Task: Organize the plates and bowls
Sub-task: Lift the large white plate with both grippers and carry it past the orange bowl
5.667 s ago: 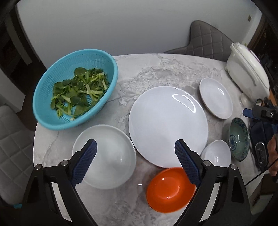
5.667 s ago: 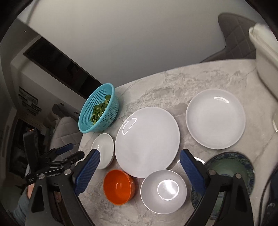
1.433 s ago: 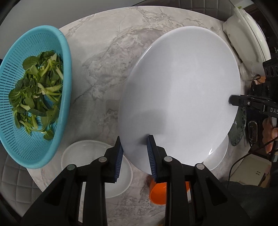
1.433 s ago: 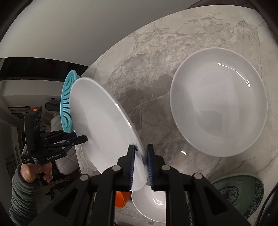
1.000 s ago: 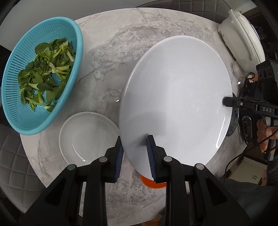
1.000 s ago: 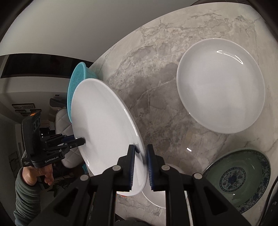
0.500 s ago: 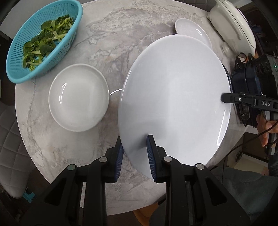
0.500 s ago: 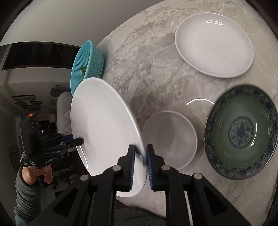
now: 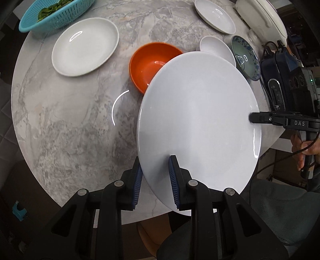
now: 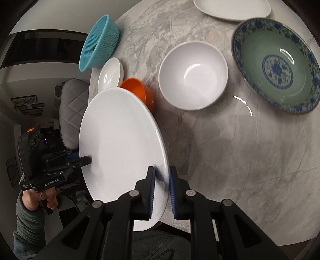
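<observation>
— White glazed ware, that big plate [image 9: 198,120]: what did you make of it as a load?

— Stiff and breakable, probably heavy for its thickness, and the glaze looked slick. I judged the rim the only sensible hold, with one grip on each of two opposite sides, so it couldn't pivot.

— And that was how it was held?

— Yes. The left tongs [image 9: 155,176] were clamped narrow on the rim nearest their camera, one pad above the face and one below. The right tongs [image 10: 161,188] pinched the opposite rim the same way. In the left view their tip showed as a dark finger on the far right rim.

— Where was the plate itself?

— In the air, tilted, over the near edge of the marble table [image 9: 66,124], part of it hanging past that edge. It touched nothing but the pads.

— What lay beneath?

— The orange bowl [image 9: 150,62] sat just behind it, partly hidden. A white bowl [image 10: 193,75] and the green patterned dish [image 10: 277,69] were toward the right edge, a shallow white plate [image 9: 85,46] toward the left by the blue colander [image 9: 58,14].

— Any risk?

— A slip from either pinch, I'd say, would have dropped it on the stone.
</observation>
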Demonstrator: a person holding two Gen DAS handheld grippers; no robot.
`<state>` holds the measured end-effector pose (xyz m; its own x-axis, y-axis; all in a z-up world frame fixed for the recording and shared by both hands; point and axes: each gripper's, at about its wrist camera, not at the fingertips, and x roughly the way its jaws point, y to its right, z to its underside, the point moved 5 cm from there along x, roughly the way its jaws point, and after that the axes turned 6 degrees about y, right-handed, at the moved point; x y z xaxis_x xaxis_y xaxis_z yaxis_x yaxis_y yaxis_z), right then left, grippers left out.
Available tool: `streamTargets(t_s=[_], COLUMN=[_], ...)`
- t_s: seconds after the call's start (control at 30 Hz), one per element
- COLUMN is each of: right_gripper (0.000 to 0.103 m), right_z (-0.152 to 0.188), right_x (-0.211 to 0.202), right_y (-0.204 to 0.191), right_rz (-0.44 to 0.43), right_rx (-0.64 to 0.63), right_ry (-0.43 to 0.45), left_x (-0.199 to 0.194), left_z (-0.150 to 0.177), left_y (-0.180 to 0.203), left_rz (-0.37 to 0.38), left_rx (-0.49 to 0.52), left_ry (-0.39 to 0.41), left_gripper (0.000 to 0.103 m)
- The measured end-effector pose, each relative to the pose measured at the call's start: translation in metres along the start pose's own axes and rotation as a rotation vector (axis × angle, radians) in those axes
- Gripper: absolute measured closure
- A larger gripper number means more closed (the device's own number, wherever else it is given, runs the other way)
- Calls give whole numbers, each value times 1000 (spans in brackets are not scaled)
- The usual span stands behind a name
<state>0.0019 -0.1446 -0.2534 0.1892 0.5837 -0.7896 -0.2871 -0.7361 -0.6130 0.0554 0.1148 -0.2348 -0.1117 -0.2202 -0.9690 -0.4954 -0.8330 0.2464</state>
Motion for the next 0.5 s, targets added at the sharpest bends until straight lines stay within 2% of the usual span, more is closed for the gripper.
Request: streamTargets(t_s=[0.17,0.5], right_gripper=[86,85], right_z=[28,50], right_x=[16,28], right_y=[9,31], right_rz=[15,85], right_rx=[10,-5], right_ry=[-25,-30], left_x=[24,67], left_z=[29,68], left_y=[-1,10], left_rz=[20,74], left_rx=[-22,-46], left_ry=[0,1], left_gripper=[80,80])
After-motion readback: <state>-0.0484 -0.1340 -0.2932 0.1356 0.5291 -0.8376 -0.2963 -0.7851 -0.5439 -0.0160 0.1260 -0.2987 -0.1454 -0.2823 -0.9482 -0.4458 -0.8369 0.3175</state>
